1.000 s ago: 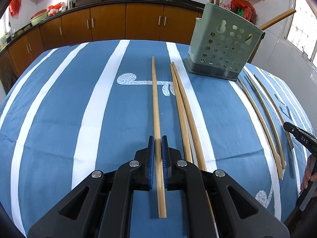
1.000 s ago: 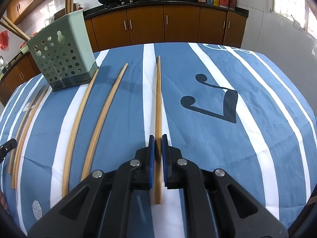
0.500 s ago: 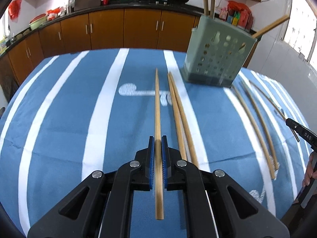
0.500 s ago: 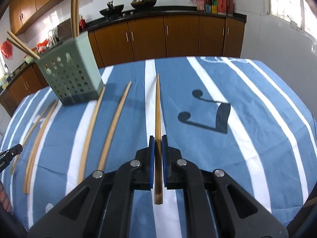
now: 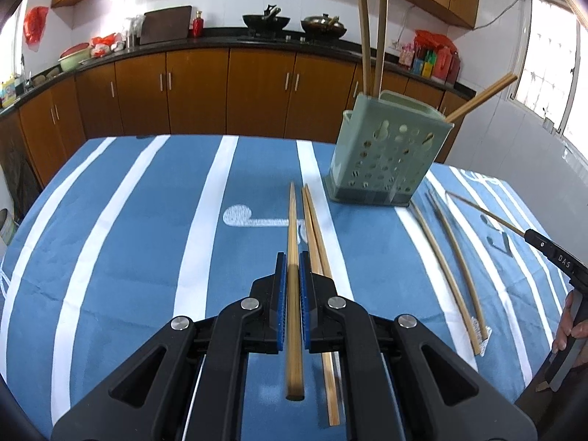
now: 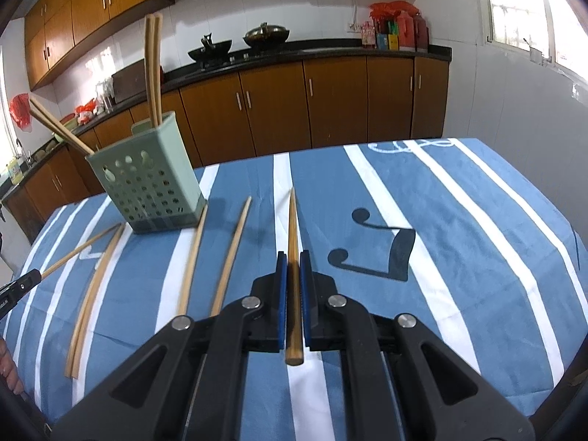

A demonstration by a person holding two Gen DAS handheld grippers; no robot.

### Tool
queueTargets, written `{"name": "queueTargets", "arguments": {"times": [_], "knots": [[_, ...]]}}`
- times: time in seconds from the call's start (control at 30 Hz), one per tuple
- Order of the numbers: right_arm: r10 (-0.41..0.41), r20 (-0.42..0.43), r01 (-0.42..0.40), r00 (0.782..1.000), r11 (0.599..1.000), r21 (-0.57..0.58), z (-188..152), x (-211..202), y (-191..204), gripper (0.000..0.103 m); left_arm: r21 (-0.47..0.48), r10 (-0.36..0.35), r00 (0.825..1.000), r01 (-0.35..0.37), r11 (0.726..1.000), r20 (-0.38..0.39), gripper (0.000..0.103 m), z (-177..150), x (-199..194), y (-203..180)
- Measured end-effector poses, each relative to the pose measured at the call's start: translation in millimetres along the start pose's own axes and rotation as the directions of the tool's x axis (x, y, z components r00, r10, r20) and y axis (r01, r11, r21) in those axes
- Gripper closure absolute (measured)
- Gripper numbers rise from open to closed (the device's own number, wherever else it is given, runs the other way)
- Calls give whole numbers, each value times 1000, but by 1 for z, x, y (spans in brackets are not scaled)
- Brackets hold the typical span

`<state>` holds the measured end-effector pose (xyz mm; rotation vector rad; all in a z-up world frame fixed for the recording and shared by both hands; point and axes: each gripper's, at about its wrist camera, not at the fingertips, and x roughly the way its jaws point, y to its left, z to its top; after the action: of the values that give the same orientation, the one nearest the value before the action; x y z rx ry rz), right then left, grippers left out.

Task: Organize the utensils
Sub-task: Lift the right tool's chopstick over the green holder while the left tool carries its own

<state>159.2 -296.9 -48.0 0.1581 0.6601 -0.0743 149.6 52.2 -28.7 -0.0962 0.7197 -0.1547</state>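
Each gripper's jaws are clamped on one chopstick: left gripper (image 5: 290, 268), right gripper (image 6: 292, 268). The green holder (image 5: 386, 154), at one o'clock on the table (image 5: 128, 239), already contains four chopsticks. Four loose ones (image 6: 228, 257) remain lying beside it, so the job looks roughly half done.
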Motion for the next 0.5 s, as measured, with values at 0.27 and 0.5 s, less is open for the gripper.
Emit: {"name": "queueTargets", "arguments": {"times": [0.27, 0.5], "knots": [[10, 57, -11, 998, 1000, 11, 12, -14, 0, 95, 0, -5, 998, 5, 1000, 58, 96, 13, -16, -1], [24, 108, -25, 994, 1000, 14, 23, -29, 1, 95, -2, -2, 994, 2, 1000, 110, 96, 27, -28, -3]]}}
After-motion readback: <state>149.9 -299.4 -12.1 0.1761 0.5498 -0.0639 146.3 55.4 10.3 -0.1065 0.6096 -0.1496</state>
